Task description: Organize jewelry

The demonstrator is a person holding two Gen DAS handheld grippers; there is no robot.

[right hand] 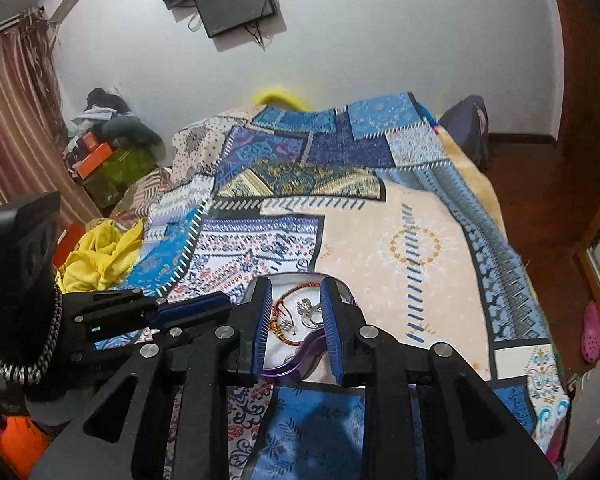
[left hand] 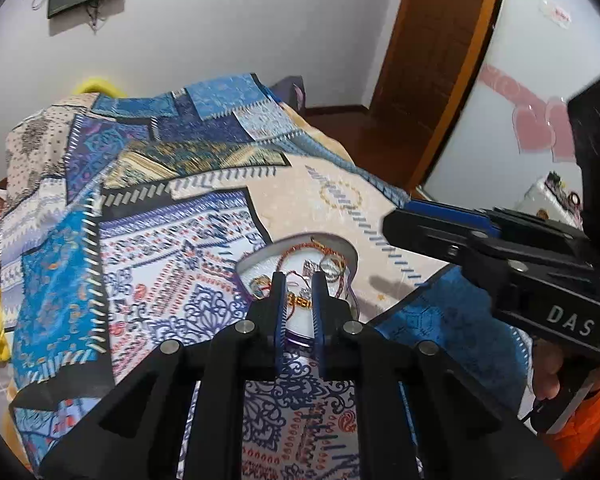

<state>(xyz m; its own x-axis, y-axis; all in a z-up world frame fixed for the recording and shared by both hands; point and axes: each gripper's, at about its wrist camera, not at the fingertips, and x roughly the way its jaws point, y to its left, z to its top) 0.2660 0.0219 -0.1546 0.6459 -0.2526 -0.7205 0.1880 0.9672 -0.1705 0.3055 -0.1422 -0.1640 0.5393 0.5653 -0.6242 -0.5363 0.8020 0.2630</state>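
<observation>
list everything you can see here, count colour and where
tray: one, clear purple rim, on the bed near both grippers
thread bracelets: a few, red and gold, tangled in the tray
rings: several, silver, in the tray
bedspread: one, blue and cream patchwork, covering the bed
yellow cloth: one, at the bed's left edge
screens: two, black, on the wall
door: one, brown wood, right of the bed
left gripper: one, black, blue pads, open over the tray
right gripper: one, black, blue pads, open over the tray

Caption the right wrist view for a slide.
Open right claw poised over a tray of tangled jewelry on a patchwork bedspread.
</observation>
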